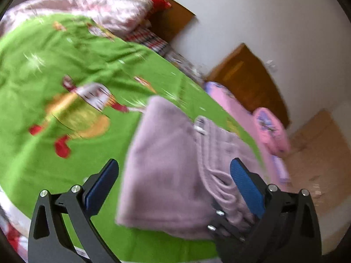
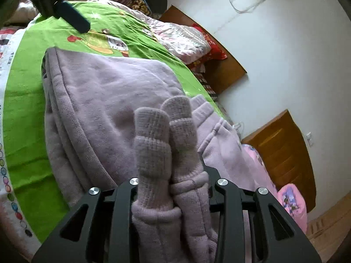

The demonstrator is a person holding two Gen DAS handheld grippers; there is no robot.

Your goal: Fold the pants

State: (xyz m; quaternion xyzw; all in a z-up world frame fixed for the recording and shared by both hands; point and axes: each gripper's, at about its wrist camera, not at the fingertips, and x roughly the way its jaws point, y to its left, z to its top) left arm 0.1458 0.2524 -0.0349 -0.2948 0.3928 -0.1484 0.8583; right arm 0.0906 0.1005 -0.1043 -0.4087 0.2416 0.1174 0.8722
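The lilac fleece pants lie folded over on the green cartoon bedspread. In the left wrist view my left gripper is open, its blue pads wide apart above the pants, touching nothing. In the right wrist view my right gripper is shut on the ribbed leg cuffs of the pants, which stick up between the fingers. The left gripper's blue pad shows at the top left, above the bedspread.
A pink quilt is piled at the bed's head by the wooden headboard. A wooden nightstand and a pink bag stand beside the bed. White wall behind.
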